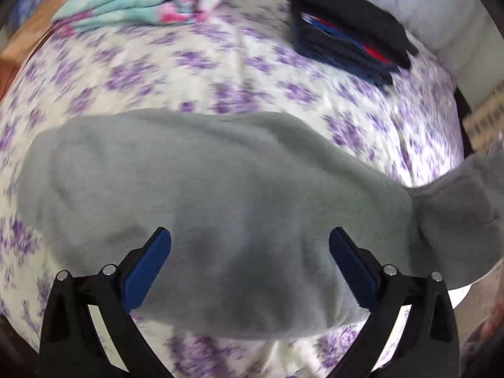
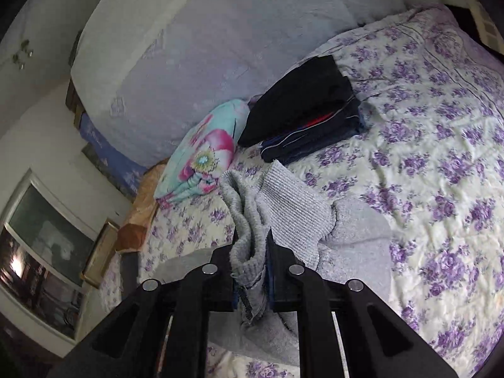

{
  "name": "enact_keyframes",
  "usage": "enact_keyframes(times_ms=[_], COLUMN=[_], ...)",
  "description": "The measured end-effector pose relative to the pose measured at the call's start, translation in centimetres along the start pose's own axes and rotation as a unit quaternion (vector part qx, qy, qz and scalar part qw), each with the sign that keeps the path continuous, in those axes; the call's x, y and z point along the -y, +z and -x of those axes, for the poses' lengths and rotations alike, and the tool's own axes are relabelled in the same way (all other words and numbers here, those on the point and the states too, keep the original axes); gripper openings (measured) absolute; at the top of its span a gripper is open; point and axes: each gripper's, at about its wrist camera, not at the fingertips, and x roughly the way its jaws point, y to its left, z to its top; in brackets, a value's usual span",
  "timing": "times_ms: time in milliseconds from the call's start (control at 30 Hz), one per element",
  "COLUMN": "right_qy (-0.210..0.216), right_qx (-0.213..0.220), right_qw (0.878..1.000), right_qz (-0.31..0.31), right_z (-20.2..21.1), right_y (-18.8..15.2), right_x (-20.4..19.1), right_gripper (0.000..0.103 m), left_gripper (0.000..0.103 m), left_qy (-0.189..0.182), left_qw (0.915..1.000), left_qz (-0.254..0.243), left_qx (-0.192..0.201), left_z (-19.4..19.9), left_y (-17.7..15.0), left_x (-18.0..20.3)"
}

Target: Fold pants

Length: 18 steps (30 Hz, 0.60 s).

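Fig.: grey fleece pants [image 1: 201, 189] lie on the purple-flowered bed sheet [image 1: 220, 72]. Right tongs [image 2: 267, 252] pinch a ribbed cuff w/ jaws narrow; left tongs [image 1: 250, 264] gape wide, empty, over the pants. We judge the fabric soft, light, floppy; grip hems or waistband.

Grey pants [image 1: 201, 182], purple-flowered cream bedspread [image 1: 220, 72], dark folded stack [image 2: 308, 110]

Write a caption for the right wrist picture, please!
Right hand-held gripper clamps grey pants above the flowery bed.
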Motion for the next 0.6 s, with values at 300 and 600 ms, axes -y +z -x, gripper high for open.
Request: enact_keyframes(times_ms=[300, 600], right_qy=[-0.100, -0.015], right_qx=[-0.138, -0.187], right_qw=[0.958, 0.942], right_qz=[0.233, 0.279], right_z=[-14.3, -12.8], right_y=[-9.3, -11.0], right_x=[-7.2, -10.9], right_gripper=[0.013, 0.064], left_gripper=[0.098, 0.098], left_qy=[0.006, -0.018], left_qw=[0.9830, 0.9811], left_qz=[0.182, 0.192], left_qx=[0.023, -0.015], left_z=[6.1, 4.2], left_y=[-5.1, -5.3], left_x=[-15.3, -18.1])
